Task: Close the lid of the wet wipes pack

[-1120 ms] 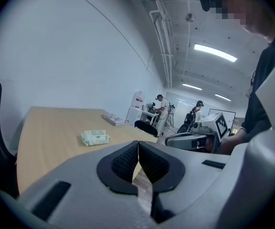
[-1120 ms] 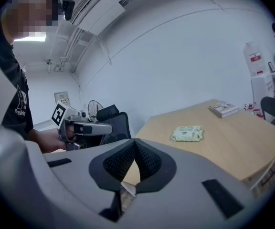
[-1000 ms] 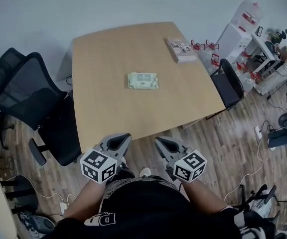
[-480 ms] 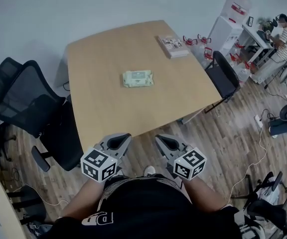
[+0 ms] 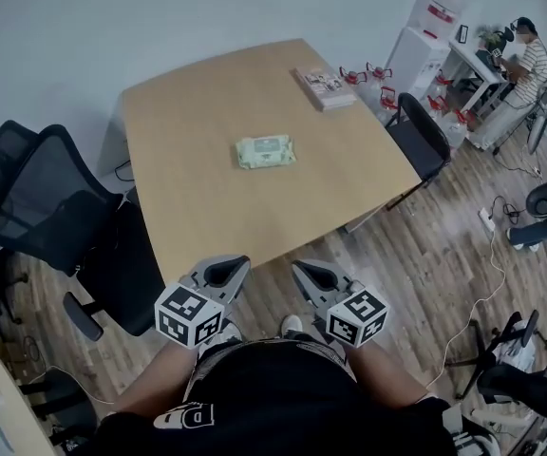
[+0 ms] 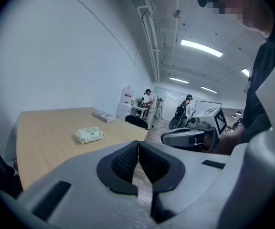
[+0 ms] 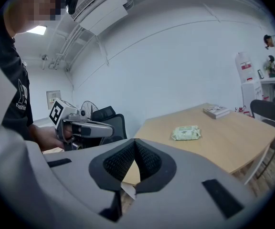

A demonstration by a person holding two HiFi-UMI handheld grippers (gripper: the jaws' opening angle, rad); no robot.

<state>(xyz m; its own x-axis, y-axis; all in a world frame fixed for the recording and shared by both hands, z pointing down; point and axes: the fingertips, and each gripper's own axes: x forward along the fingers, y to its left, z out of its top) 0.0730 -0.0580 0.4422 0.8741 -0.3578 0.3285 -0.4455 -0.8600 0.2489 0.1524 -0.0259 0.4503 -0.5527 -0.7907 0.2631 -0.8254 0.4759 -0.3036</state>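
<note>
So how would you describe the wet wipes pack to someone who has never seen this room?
Look at the big light wooden table in the middle of the room. Near its centre lies the wet wipes pack, a soft pale green packet. The only other thing on the table is a book at the far right corner, rigid and sharp-edged where the pack is pillowy.

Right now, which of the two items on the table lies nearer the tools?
The pale green wet wipes pack, near the middle of the table. The book lies beyond it, at the far right corner.
</note>
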